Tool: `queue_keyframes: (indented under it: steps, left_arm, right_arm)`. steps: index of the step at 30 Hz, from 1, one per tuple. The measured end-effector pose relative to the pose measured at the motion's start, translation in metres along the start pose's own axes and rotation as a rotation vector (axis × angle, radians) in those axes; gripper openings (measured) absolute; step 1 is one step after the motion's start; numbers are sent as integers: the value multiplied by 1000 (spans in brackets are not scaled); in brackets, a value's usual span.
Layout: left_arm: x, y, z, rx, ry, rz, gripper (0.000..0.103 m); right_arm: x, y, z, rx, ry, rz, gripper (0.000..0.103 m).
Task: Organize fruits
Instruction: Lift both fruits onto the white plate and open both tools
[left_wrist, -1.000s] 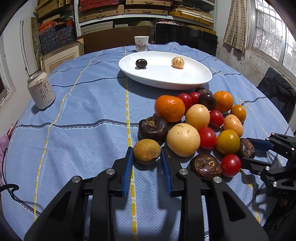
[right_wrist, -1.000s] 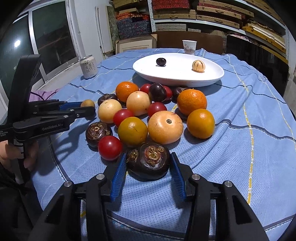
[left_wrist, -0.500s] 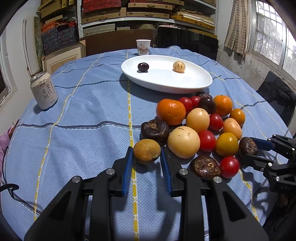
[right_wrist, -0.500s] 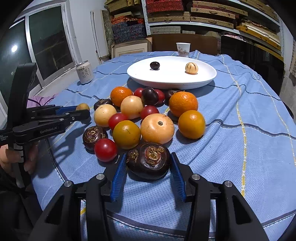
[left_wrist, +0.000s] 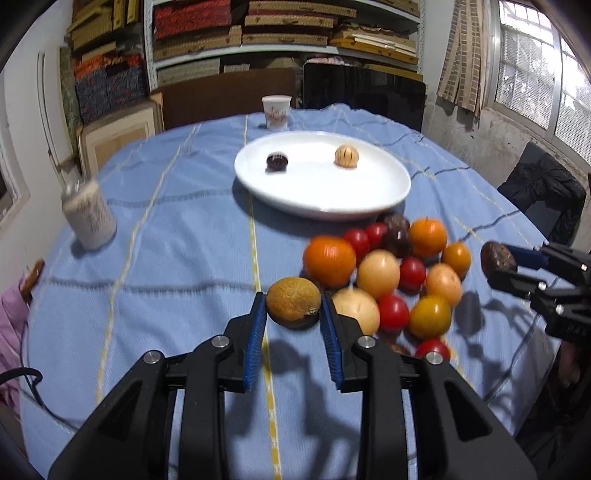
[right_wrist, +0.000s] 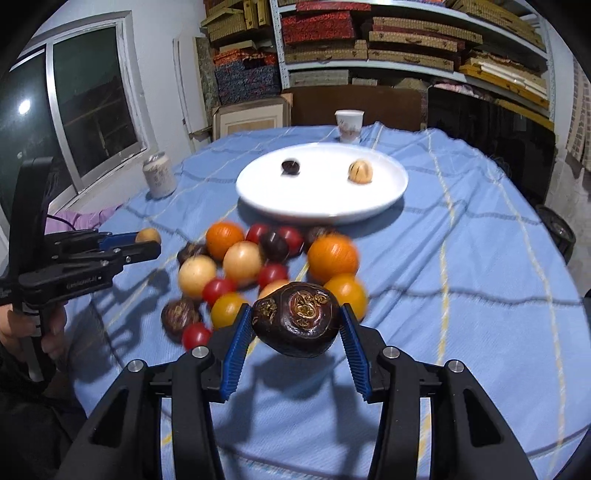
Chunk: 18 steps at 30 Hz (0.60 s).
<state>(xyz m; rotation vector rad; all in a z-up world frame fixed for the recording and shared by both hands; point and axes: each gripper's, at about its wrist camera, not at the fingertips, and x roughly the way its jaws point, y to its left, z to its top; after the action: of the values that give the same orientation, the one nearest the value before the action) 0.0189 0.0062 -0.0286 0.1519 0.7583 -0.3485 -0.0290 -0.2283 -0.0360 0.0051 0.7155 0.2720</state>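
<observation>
My left gripper (left_wrist: 293, 308) is shut on a brownish-yellow round fruit (left_wrist: 293, 301) and holds it above the blue tablecloth; it also shows in the right wrist view (right_wrist: 147, 235). My right gripper (right_wrist: 295, 325) is shut on a dark purple wrinkled fruit (right_wrist: 295, 323), lifted off the table; that fruit also shows in the left wrist view (left_wrist: 498, 257). A pile of oranges (right_wrist: 332, 256), red tomatoes and pale round fruits (right_wrist: 242, 262) lies between the grippers. The white plate (left_wrist: 332, 199) beyond holds a dark fruit (left_wrist: 277, 161) and a pale striped fruit (left_wrist: 346, 156).
A drink can (left_wrist: 88, 216) stands at the left of the table. A paper cup (left_wrist: 275, 112) stands behind the plate. Shelves and boxes line the far wall. A dark chair (left_wrist: 543, 188) is off the right edge.
Both grippers have lifted their fruits off the table and risen. The view has tilted up, and the pile now sits lower and farther from the fingertips.
</observation>
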Motion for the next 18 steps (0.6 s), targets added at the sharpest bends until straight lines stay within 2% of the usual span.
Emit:
queue_keyframes:
  steps: [4,9,15,18]
  left_arm:
    - [7,-3,29,26,-27,2,29]
    - [40,-3,74,39,-7,-3,29]
    - [97,-1,117,18,51,-5,29]
    - [127,2,128,11,92,4,29]
  right_arm:
    - [-1,-15,35,35,-24,-17,49]
    - [19,-29,76,58,-24,-27,49]
    - [90,-50,113,91,49,-72,49]
    - [123,-59,123,101,92,-92,49]
